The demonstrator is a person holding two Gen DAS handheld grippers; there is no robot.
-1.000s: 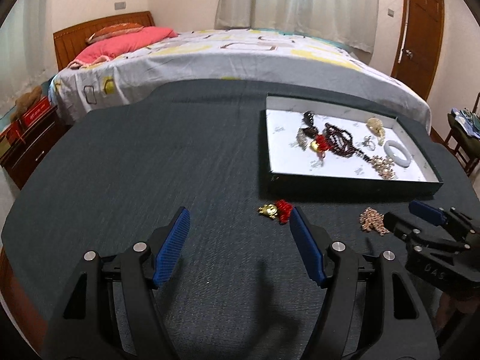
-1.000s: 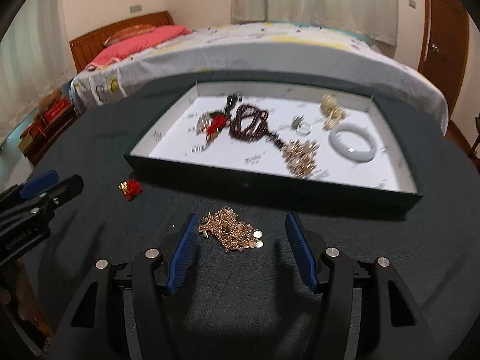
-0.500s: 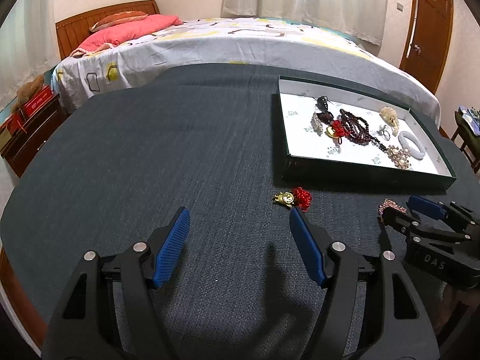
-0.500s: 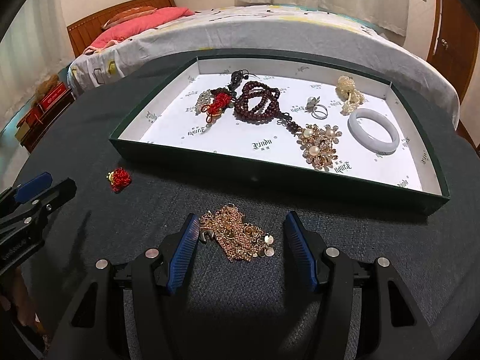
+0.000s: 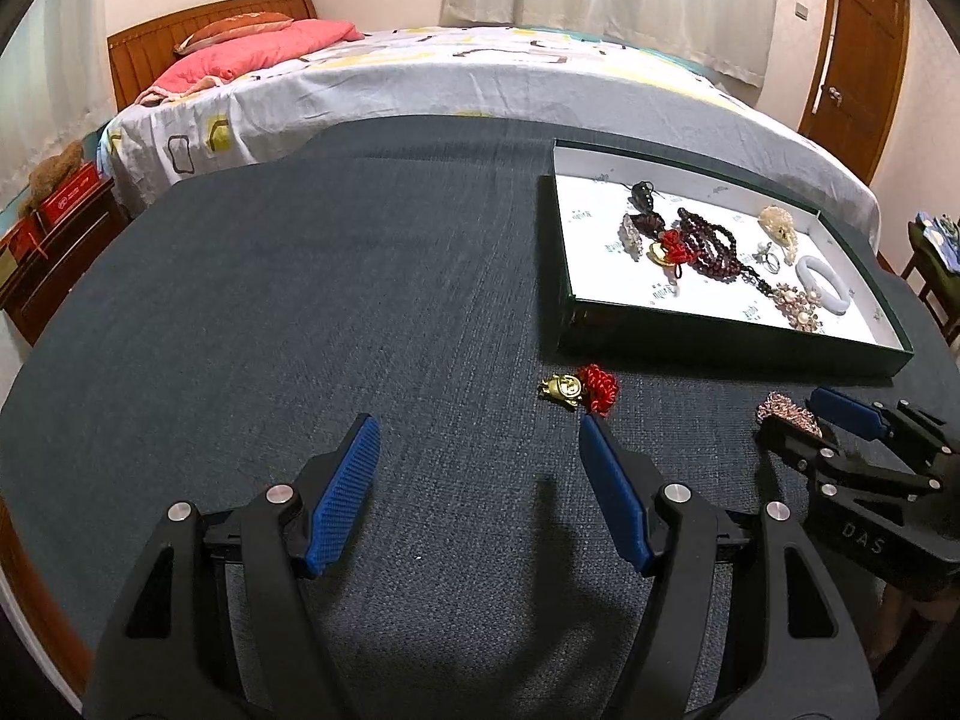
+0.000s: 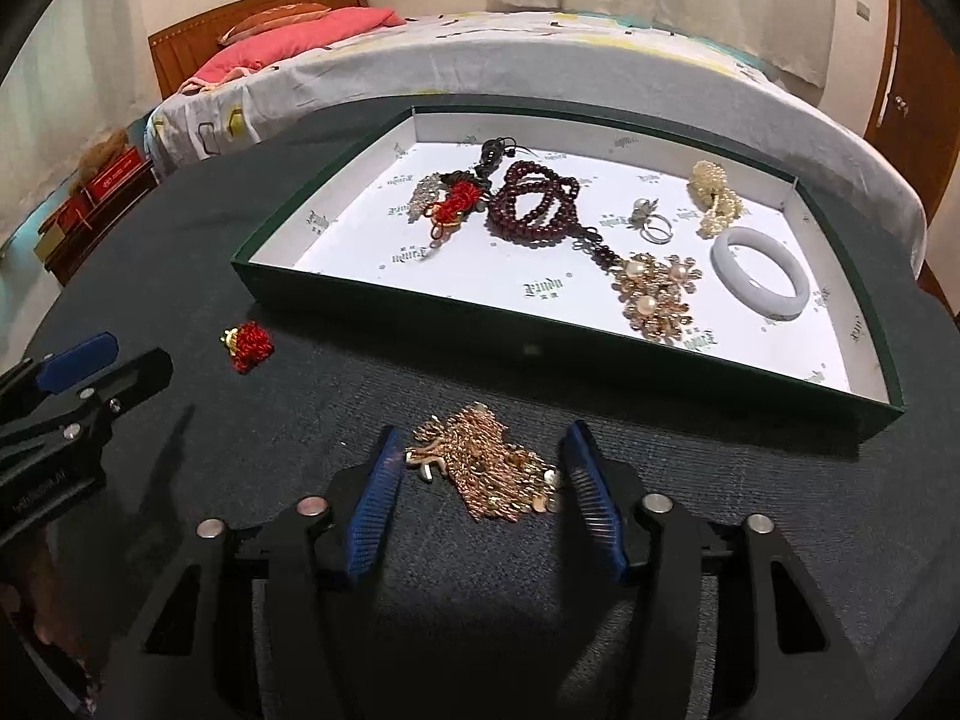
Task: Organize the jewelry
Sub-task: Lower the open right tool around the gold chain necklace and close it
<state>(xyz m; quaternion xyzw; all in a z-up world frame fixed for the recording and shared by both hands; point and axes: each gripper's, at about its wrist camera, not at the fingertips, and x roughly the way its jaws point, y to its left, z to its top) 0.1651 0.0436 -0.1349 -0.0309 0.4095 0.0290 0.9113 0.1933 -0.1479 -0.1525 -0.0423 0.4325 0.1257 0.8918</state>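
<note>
A pile of gold chain (image 6: 486,462) lies on the dark tablecloth between the blue pads of my right gripper (image 6: 483,435). Its jaws are closing, with small gaps still showing on both sides. From the left wrist view the same chain (image 5: 786,411) shows at the right gripper (image 5: 801,415). My left gripper (image 5: 479,420) is open with nothing between its fingers. A red-and-gold knot charm (image 5: 579,389) lies just beyond its right fingertip. The green tray (image 6: 480,324) holds dark red beads (image 6: 534,210), a white bangle (image 6: 759,273), a pearl brooch (image 6: 657,291) and other pieces.
The round table (image 5: 300,300) carries a dark cloth. A bed (image 5: 480,78) stands right behind it, a low wooden cabinet (image 5: 54,240) to the left, a brown door (image 5: 864,48) and a chair (image 5: 936,276) to the right. The left gripper (image 6: 135,354) hovers left of the chain.
The right gripper's pads have drawn closer around the gold chain pile. The left gripper has kept its width and place.
</note>
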